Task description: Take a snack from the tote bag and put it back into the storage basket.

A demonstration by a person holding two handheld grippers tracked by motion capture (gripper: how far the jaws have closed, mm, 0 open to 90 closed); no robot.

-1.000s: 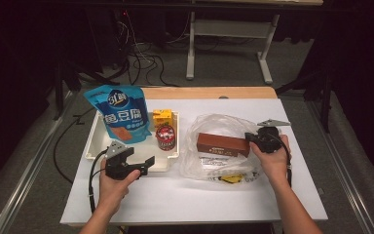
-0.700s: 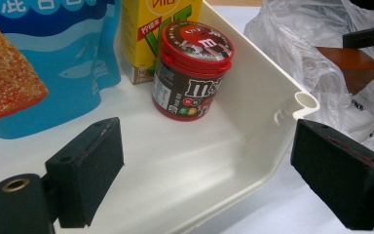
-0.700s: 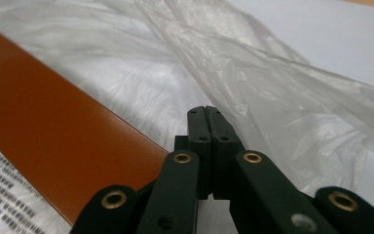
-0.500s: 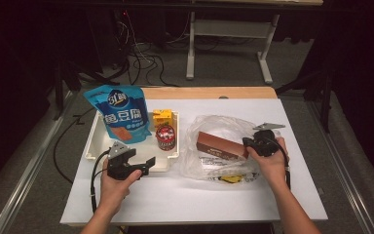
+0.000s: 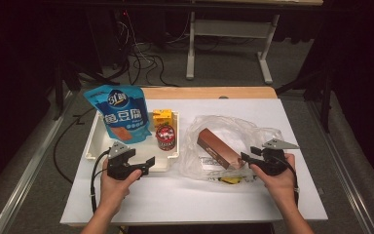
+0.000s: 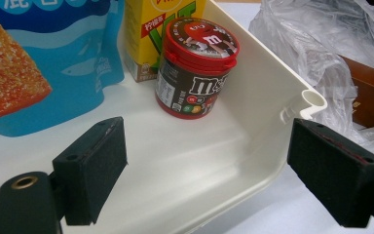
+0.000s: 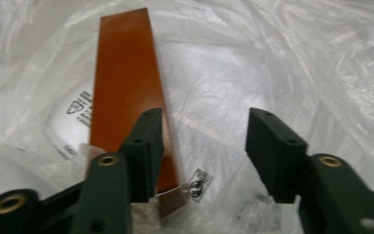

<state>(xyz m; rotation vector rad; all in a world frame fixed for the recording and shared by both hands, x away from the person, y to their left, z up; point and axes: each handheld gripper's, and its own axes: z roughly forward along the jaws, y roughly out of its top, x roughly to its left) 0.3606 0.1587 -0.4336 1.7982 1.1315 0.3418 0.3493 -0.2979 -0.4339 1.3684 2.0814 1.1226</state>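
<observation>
1. box (image 5: 217, 148): a long brown carton lying tilted inside the clear bag (image 5: 233, 131), just ahead of and to the left of the right gripper (image 5: 246, 157) as the high view has it. in the right gripper view the box (image 7: 126, 83) runs away from the left pad, its near end beside that pad and not between the jaws.
2. bag: crumpled plastic spread under and around the right gripper; the film lies in the gap between the jaws (image 7: 209, 126).
3. tray (image 5: 97, 141): white, just ahead of the left gripper (image 5: 148, 162), whose jaws straddle its near corner (image 6: 311, 100).
4. right gripper: released, its jaws have just been opening; nothing but loose film sits between them, and neither pad presses the box.
5. left gripper: released and wide, holding nothing; the pouch (image 6: 39, 58), the carton (image 6: 151, 29) and the candy tub (image 6: 195, 68) stand farther in, beyond its pads.
6. doing this step well, as i judge it: the box seems just let go in the bag, so draw the right gripper straight back with the jaws held apart, so no pad snags the film or drags the box out again.
</observation>
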